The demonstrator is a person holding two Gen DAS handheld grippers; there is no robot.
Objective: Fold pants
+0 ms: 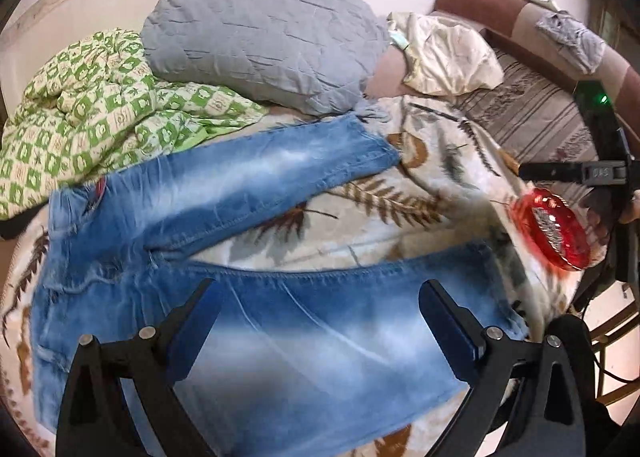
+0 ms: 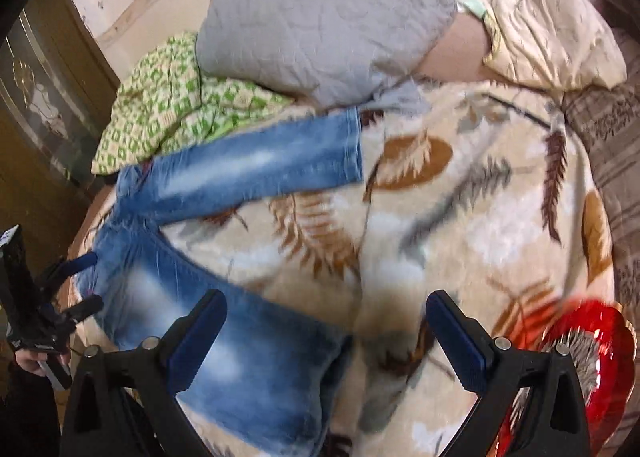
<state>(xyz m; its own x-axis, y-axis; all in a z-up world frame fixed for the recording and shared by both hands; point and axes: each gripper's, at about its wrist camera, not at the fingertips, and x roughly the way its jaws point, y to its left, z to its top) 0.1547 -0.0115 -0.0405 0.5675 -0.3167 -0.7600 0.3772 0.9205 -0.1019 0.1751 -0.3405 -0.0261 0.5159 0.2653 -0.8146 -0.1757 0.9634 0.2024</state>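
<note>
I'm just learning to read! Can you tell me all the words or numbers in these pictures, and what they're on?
Embossed letters on the right gripper, seen from the left wrist camera: too small and blurred to read for sure.
Jeans, blanket, grey pillow, green checked cloth, red dish: no words or numbers.

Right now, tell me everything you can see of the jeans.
The jeans are blue denim with faded, whitish patches, and they lie flat and unfolded on the leaf-print blanket. The legs are spread in a V. The far leg's hem reaches the grey pillow and the waist lies beside the green checked quilt. Neither gripper holds them; both are open above the near leg.
</note>
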